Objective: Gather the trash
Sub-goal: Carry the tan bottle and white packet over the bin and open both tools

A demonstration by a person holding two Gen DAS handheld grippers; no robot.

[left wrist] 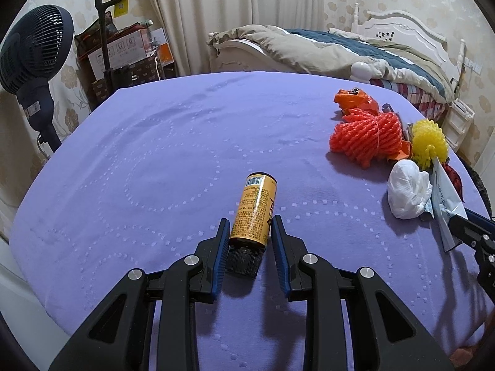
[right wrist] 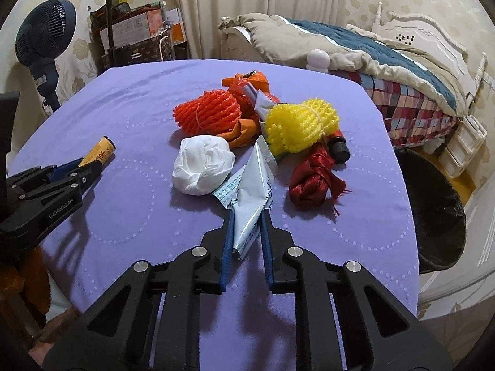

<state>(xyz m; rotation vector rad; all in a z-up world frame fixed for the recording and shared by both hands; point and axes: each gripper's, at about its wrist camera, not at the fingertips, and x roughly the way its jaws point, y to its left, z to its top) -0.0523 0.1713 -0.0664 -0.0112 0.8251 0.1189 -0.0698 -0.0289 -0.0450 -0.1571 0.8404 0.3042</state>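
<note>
A small bottle with a yellow label (left wrist: pixel 255 213) and black cap lies on the purple table cover (left wrist: pixel 173 160). My left gripper (left wrist: pixel 249 227) is closed around it at the cap end; the bottle also shows in the right wrist view (right wrist: pixel 100 153). My right gripper (right wrist: pixel 246 219) is shut on the end of a grey-white plastic wrapper (right wrist: pixel 252 198), which lies on the table. Behind it are a white crumpled tissue (right wrist: pixel 202 164), an orange foam net (right wrist: pixel 208 113), a yellow foam net (right wrist: pixel 300 125), a red mesh bundle (right wrist: pixel 314 177) and a dark small bottle (right wrist: pixel 338 147).
A black-lined trash bin (right wrist: pixel 439 207) stands on the floor to the right of the table. An orange plastic bag (right wrist: pixel 247 85) lies at the back of the pile. A fan (left wrist: pixel 29 58), stacked boxes (left wrist: pixel 123 49) and a bed (left wrist: pixel 355 49) stand beyond the table.
</note>
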